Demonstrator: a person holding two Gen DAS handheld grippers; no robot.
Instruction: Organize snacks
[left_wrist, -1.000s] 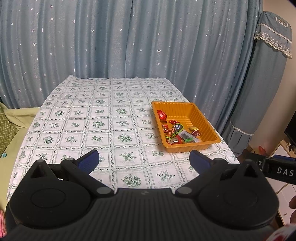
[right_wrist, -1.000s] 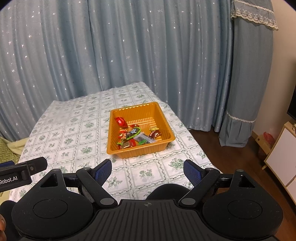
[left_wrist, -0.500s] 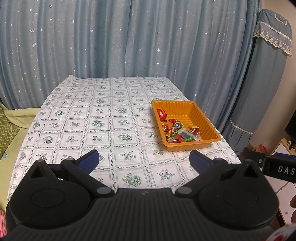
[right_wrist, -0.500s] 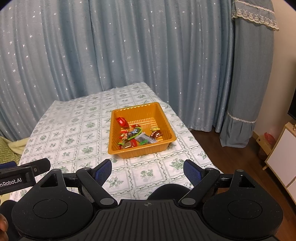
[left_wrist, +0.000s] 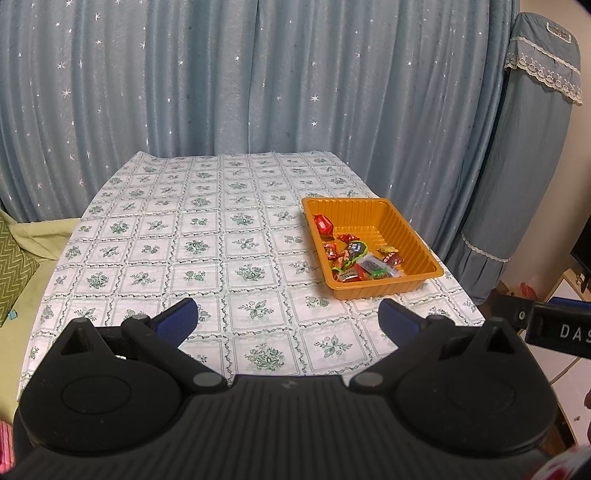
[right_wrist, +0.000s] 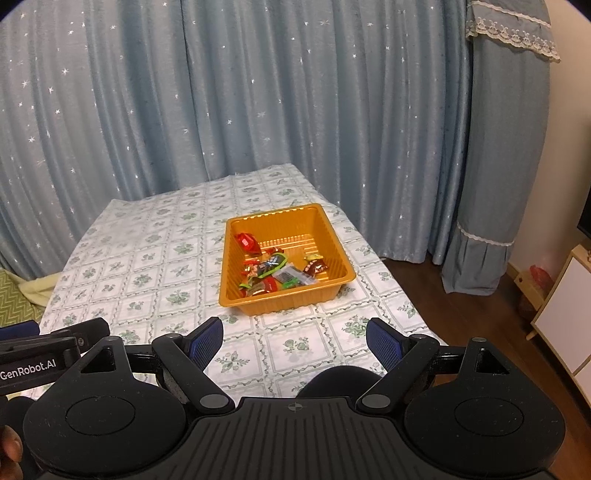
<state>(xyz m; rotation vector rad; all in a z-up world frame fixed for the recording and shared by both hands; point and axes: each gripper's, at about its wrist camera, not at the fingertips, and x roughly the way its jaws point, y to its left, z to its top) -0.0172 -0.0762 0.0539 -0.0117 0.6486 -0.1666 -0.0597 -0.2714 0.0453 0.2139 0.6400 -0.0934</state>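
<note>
Both tongs are released and empty: left tongs (left_wrist: 287, 320), right tongs (right_wrist: 294, 340). The snacks (right_wrist: 275, 271) lie heaped in the near half of the orange tray (right_wrist: 334, 236) on the surface (left_wrist: 192, 236), well ahead. Advice: approach from above, single out one wrapper. The tray walls hinder low entry; the curtain (right_wrist: 258, 92) hangs clear behind.

"DAS" on the right gripper (left_wrist: 561, 330) body edge, "GenRobot.AI" on the left gripper (right_wrist: 33, 363) body, snack wrapper print unreadable
</note>
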